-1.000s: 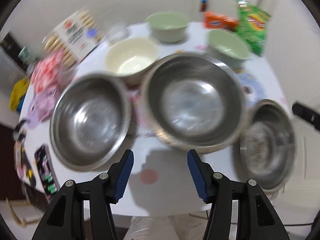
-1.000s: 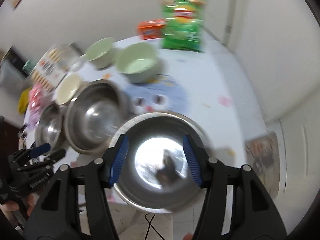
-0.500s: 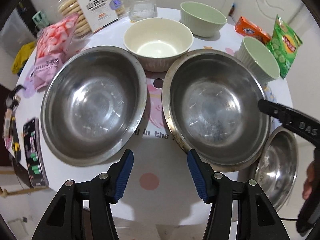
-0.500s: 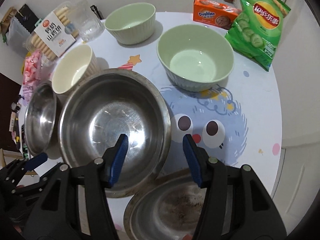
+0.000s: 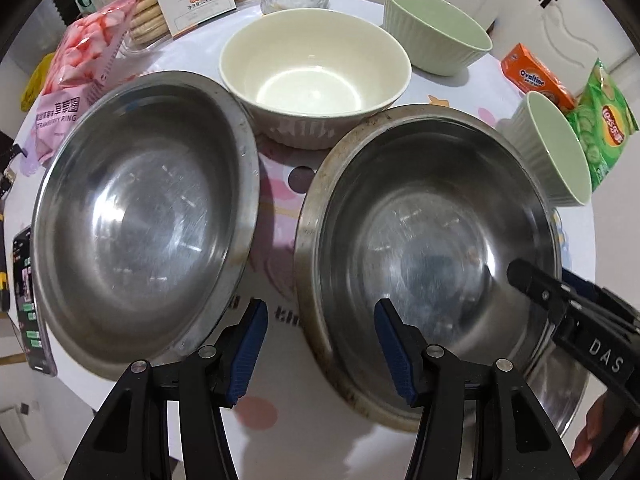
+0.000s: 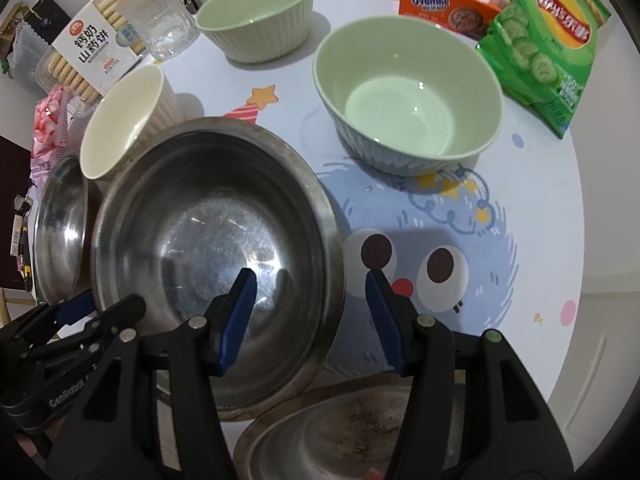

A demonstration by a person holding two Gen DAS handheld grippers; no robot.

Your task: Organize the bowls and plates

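- We hold our left gripper (image 5: 320, 344) pointing down, its jaws about half open and gripping nothing; the near-left rim of the middle steel bowl (image 5: 432, 256) lies between its fingers, but the pads do not press it.
- To the left of that gripper sits a second steel bowl (image 5: 140, 232), its rim just beside the left finger.
- Ahead of it, between the two steel bowls, stands the cream bowl (image 5: 316, 76); further ahead and to the right are two green bowls (image 5: 436, 36).
- Our right gripper (image 6: 308, 312) is also about half open and holds nothing; it straddles the right rim of the middle steel bowl, one finger over the inside, the other over the worktop (image 6: 532, 200).
- Below the right gripper, nearest to us, lies a third steel bowl (image 6: 340, 436), partly hidden by the fingers.
- Ahead and to the right of it sits one green bowl; the other is ahead and to the left.
- Along the far edge of the worktop lie a biscuit pack (image 6: 88, 56), a glass (image 6: 164, 24), an orange box (image 6: 444, 4) and a chips bag (image 6: 548, 48).
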